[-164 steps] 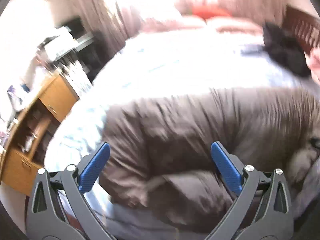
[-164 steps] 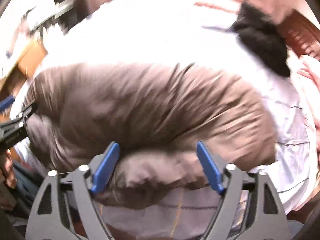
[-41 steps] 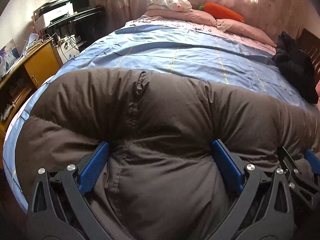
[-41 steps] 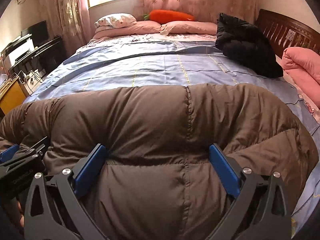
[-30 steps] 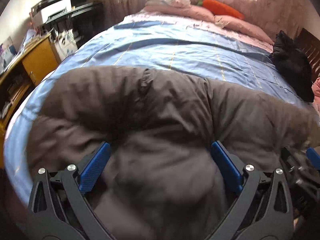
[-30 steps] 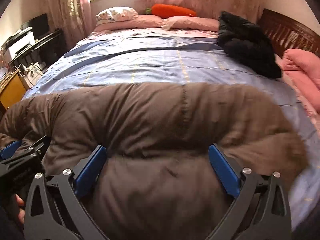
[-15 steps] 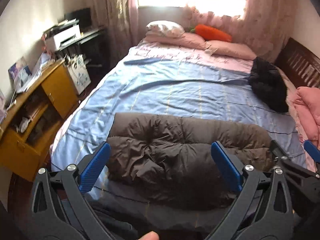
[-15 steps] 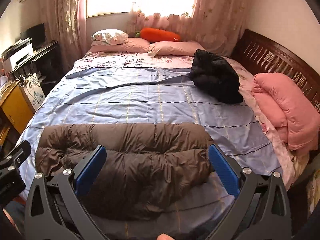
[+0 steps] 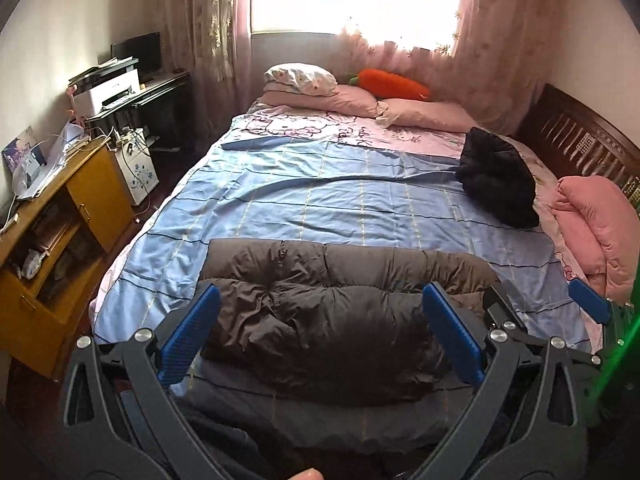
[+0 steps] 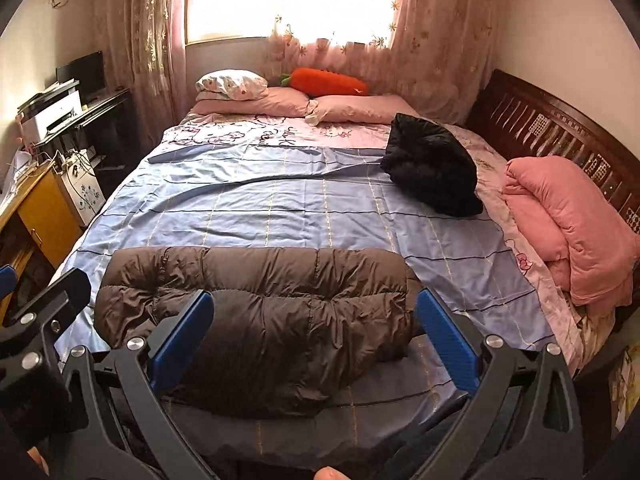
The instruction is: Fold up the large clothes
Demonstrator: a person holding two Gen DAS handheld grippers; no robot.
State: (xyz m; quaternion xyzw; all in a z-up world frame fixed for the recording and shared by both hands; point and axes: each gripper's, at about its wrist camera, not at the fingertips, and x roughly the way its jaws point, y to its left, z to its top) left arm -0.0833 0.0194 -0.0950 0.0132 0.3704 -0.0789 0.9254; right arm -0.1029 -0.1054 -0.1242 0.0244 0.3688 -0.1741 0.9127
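Left tongs (image 9: 320,332): spread wide, holding nothing.
Right tongs (image 10: 314,330): spread wide, empty.
Brown quilted down jacket (image 10: 260,312): folded, apparently in half, lying beyond and between both tongs' fingers on the blue checked bedsheet (image 10: 280,200).

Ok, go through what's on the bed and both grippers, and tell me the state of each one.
brown down jacket: folded, lying at the near edge of the bed
black jacket: bunched in a heap
pink quilt: folded, by the headboard
left gripper: open, holding nothing
right gripper: open, holding nothing
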